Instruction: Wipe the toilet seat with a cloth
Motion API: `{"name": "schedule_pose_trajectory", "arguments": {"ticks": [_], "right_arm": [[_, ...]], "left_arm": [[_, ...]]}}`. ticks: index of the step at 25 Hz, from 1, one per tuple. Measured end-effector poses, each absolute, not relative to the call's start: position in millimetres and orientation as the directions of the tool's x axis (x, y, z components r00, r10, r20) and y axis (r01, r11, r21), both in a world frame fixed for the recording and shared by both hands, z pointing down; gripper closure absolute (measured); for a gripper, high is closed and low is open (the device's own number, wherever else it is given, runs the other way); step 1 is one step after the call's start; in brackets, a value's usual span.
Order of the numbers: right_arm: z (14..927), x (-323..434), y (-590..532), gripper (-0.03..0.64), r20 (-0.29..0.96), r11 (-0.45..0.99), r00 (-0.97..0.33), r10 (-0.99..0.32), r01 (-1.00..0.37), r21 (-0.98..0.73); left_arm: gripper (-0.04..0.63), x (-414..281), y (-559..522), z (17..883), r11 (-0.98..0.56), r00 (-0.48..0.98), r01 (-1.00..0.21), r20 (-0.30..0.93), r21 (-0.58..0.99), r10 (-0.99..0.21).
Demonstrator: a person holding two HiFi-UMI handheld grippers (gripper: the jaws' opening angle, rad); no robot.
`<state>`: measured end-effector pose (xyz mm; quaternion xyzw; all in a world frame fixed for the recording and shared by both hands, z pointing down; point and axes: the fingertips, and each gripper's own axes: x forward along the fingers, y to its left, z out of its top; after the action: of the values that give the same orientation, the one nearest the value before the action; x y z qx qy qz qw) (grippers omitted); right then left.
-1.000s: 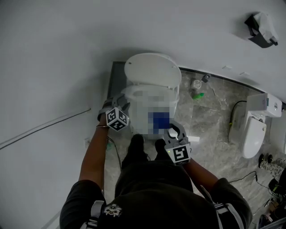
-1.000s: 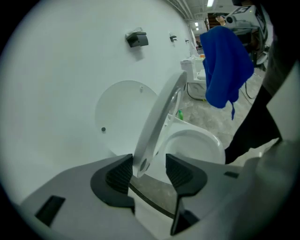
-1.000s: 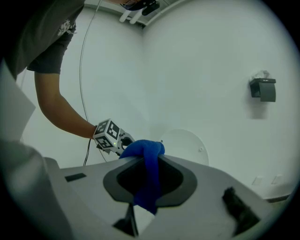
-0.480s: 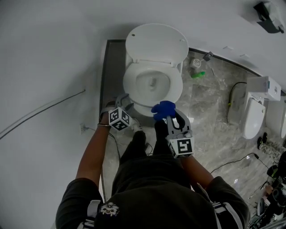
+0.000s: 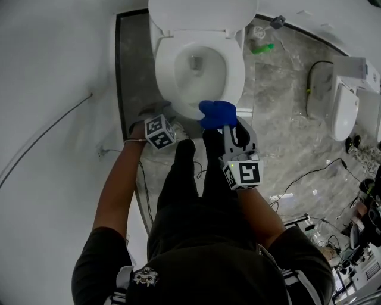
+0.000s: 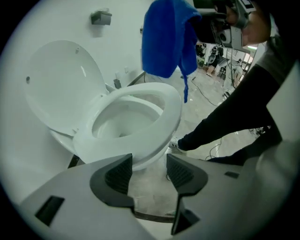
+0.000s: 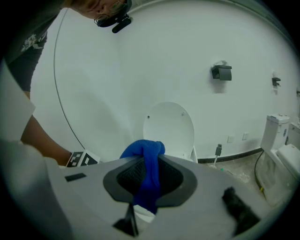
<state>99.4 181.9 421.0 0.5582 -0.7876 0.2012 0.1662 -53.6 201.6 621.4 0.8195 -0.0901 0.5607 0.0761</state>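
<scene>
Wiping has not begun, as far as I can judge. The left gripper [image 6: 149, 171] sits low before the bowl. Its ribbed jaws have just been opening, with nothing held between them. The seat [image 5: 235, 65], a glossy white oval ring, lies down, and the lid [image 5: 196, 15] stands up. The right gripper [image 5: 231, 128] is clenched on the cloth [image 5: 216, 113] — soft, bright blue, bunched — which hangs above the seat's front without touching it. The whole ring is left to wipe.
</scene>
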Motion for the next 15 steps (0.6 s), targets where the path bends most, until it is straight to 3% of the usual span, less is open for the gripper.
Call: {"name": "schedule_pose_trajectory", "arguments": {"ticks": [15], "right_arm": [[516, 118, 184, 0.558, 0.535, 0.289, -0.296, -0.791, -0.952, -0.100]], "left_arm": [[0.358, -35, 239, 739, -0.975, 0.190, -0.214, 0.982, 0.053, 0.011]]}}
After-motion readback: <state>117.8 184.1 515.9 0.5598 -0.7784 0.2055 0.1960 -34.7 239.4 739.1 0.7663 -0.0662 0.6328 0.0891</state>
